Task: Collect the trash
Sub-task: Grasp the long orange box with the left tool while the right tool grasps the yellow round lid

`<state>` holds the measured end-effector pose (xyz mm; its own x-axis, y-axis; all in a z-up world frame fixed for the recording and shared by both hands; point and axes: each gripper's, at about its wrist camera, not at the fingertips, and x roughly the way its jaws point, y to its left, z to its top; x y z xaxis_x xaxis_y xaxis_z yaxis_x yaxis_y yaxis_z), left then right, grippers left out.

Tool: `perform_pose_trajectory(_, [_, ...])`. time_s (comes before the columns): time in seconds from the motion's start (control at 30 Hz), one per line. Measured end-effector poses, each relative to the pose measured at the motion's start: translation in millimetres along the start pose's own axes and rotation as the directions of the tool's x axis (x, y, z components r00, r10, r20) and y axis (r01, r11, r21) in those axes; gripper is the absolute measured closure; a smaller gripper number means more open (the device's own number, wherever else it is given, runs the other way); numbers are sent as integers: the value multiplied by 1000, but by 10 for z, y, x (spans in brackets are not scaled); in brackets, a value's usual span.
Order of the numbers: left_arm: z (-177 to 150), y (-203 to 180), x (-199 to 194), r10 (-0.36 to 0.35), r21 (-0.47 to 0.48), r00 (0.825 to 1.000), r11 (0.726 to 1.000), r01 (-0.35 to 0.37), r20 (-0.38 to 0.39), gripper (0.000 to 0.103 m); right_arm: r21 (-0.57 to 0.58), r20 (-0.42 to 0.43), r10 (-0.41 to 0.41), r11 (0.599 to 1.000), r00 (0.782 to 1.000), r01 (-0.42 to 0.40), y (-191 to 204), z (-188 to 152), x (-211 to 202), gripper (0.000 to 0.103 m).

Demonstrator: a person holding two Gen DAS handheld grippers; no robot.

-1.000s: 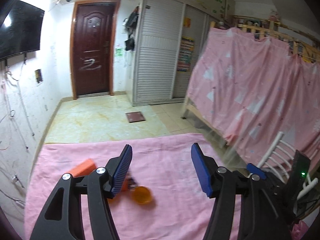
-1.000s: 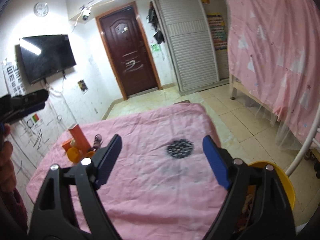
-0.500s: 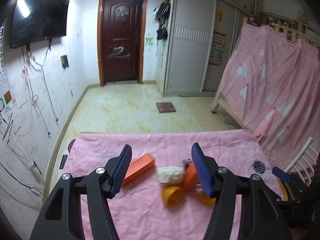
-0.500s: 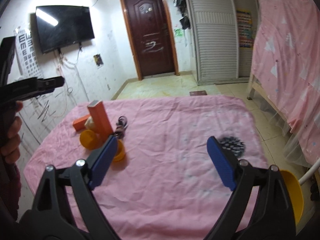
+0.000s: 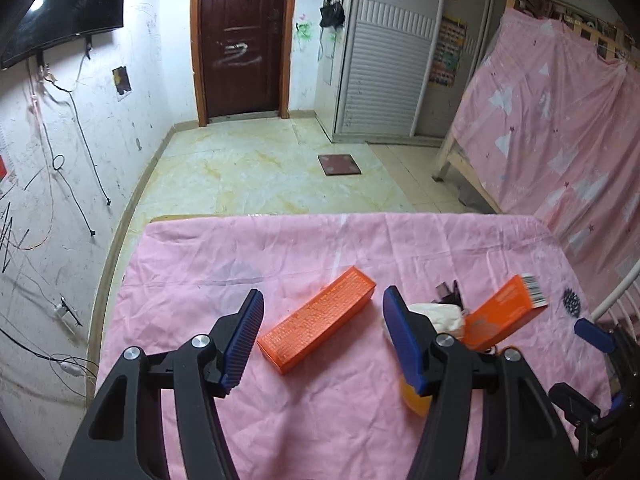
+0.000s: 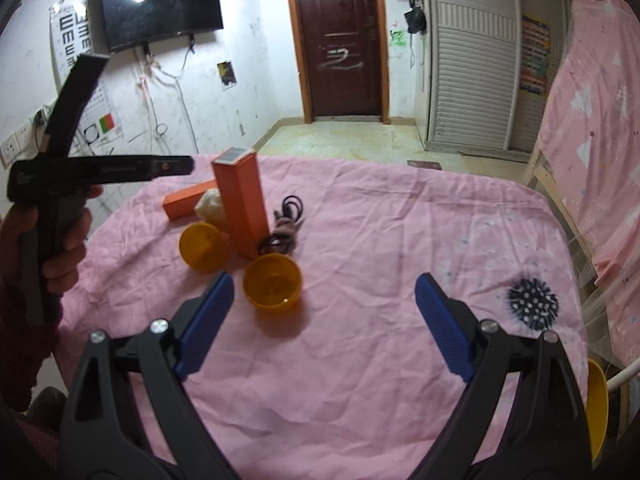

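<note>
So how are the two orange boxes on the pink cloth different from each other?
The flat orange box lies on its long side; the upright orange box stands on end. The flat one lies apart on the cloth, while the upright one stands among the orange cups and cable. Both are long, orange and printed.

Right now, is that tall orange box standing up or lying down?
Standing up: the tall orange box rests on its end on the pink cloth.

The right gripper (image 6: 324, 324) hung with jaws apart, having just been opening, nothing between them. On the pink cloth (image 6: 380, 340) near its left edge stood an upright orange box (image 6: 240, 200), two orange cups (image 6: 273, 280) beside it, a black cable (image 6: 286, 224) touching it.
</note>
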<state>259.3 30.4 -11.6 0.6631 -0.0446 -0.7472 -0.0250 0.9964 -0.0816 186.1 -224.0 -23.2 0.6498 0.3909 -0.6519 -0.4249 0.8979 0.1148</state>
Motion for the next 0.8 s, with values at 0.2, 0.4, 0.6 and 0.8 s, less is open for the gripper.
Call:
perform_pose_trajectory(0.2, [-33, 36, 238, -16, 49, 999, 999, 18, -50, 48, -33, -30, 8, 999, 1000, -9, 118, 32, 145, 15])
perform_pose_trajectory(0.4, [-50, 67, 386, -38, 43, 995, 998, 42, -89, 48, -56, -58, 9, 998, 998, -12, 193, 47, 248, 15])
perform_pose_trajectory(0.6, [-73, 46, 463, -34, 62, 994, 997, 41, -105, 48, -74, -86, 2, 997, 996, -8, 248, 61, 344, 15])
perform_pose_trajectory(0.8, [-111, 17, 527, 21, 91, 994, 996, -11, -103, 48, -91, -113, -4, 996, 994, -6, 290, 89, 433, 15])
